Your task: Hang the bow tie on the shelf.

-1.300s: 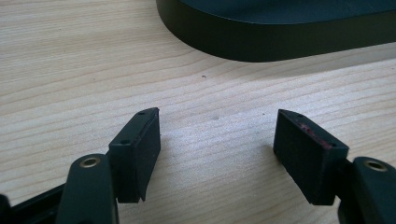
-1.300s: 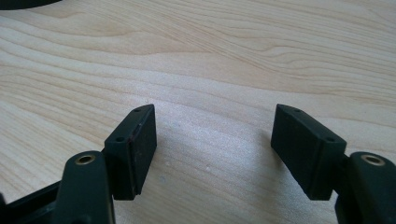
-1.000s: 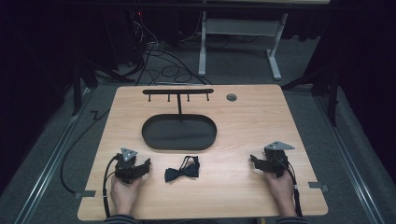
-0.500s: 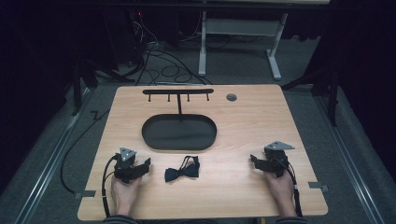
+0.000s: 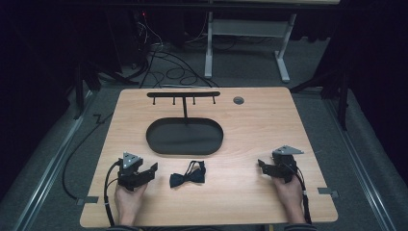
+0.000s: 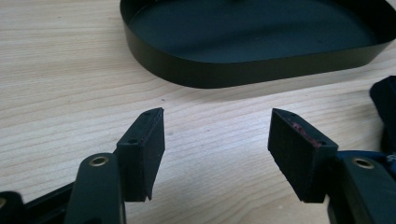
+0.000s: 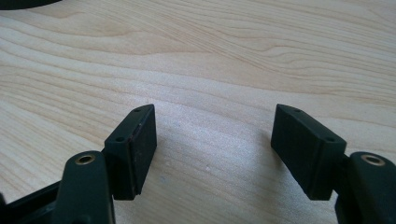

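Here we hold both grippers, left (image 5: pixel 153 168) and right (image 5: pixel 261 164), jaws wide and empty, flanking the black fabric bow tie (image 5: pixel 188 176) on the wooden tabletop (image 5: pixel 250 125); the left's have just narrowed slightly.

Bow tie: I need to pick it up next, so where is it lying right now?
In the high view the bow tie lies flat on the table near its front edge, just right of the left gripper and in front of the black oval tray.

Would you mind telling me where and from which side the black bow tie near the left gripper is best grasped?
Probably at the narrow centre knot of the bow tie, coming straight down from above: it lies flat on the table, and the knot is its slimmest, firmest part, while the wings are wide and floppy. The left gripper, jaws apart with nothing between them, sits closest.
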Demonstrator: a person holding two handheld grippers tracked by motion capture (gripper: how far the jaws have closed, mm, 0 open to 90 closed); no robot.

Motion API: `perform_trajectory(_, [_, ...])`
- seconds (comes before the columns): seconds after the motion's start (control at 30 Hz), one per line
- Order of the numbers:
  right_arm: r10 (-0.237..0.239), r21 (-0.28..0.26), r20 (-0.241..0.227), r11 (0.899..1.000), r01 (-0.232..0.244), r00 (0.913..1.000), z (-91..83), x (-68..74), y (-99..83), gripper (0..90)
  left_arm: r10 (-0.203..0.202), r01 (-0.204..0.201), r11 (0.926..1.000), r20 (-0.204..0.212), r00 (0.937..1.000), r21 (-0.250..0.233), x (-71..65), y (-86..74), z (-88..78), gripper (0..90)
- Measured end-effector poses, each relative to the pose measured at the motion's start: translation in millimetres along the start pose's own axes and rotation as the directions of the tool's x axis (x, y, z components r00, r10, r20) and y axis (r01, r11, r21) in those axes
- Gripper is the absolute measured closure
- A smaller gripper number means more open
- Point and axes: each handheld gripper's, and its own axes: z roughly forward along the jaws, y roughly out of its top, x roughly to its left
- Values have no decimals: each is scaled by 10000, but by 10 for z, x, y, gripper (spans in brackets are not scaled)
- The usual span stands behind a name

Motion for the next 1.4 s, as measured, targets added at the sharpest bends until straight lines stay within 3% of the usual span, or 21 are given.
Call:
perform_trajectory(0.23, [10, 4, -4, 10000, -10, 10000, 0, 1, 0, 327, 225, -224, 9997, 244, 9994, -31, -82, 30, -44, 376])
perform_trajectory(0.33, [-1, -2, -1, 10000, 1, 10000, 0, -1, 0, 327, 290, -272, 9990, 536, 9981, -342, -141, 50, -80, 370])
perform_trajectory(0.53, [24, -4, -17, 10000, -24, 10000, -1, -2, -1, 326, 284, -250, 9989, 884, 9957, -389, -221, 79, -120, 369])
perform_trajectory(0.8, [49, -7, -26, 10000, -49, 10000, -1, -4, -1, 326, 725, -688, 9970, 1220, 9899, -344, -370, 136, -136, 373])
perform_trajectory(1.03, [35, -24, -48, 10000, -35, 10000, -1, -8, -2, 326, 1122, -1098, 9937, 1638, 9801, -237, -536, 184, -98, 388])
perform_trajectory(1.1, [32, -23, -50, 10000, -32, 10000, -1, -9, -2, 326, 1298, -1291, 9915, 1815, 9748, -154, -612, 199, -60, 402])
perform_trajectory(1.4, [15, -33, -57, 10000, -15, 10000, -1, -11, -2, 326, 1728, -1783, 9839, 2093, 9625, 77, -762, 223, 46, 420])
